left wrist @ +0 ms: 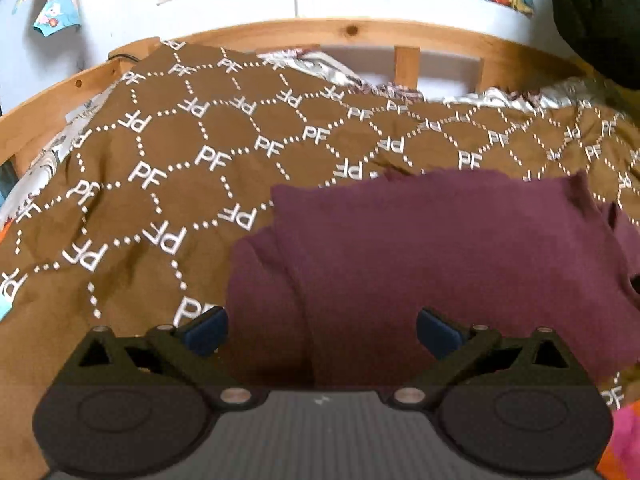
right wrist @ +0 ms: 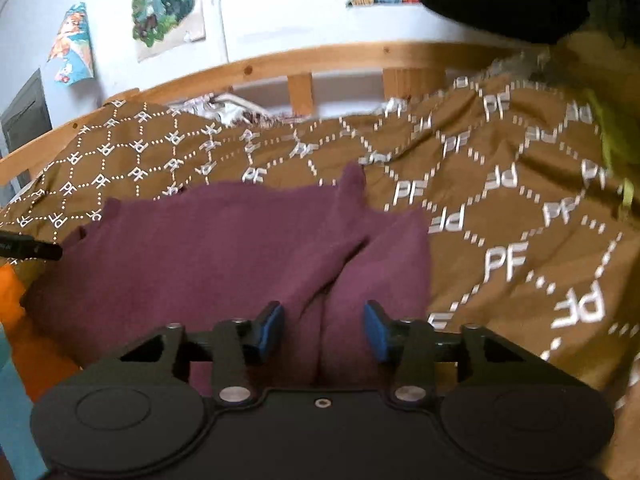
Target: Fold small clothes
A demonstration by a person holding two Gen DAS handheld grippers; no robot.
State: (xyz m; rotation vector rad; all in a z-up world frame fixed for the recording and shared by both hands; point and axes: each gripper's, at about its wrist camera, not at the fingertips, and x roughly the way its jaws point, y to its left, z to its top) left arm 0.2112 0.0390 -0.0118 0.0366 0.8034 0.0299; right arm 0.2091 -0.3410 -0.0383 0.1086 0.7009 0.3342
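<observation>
Lying ahead of both spread hand-held grippers [left wrist: 322,332] [right wrist: 324,330]: maroon garment [left wrist: 440,248].

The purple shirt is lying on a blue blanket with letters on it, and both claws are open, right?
Almost. The blanket is brown, not blue; its white PF letters show clearly in the left wrist view. The rest holds: the purple shirt lies on it, and the left claw and right claw are both open.

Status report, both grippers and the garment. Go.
Left gripper open, empty. Right gripper open, empty. Maroon garment partly folded on brown bedspread. Nothing in the way.
</observation>
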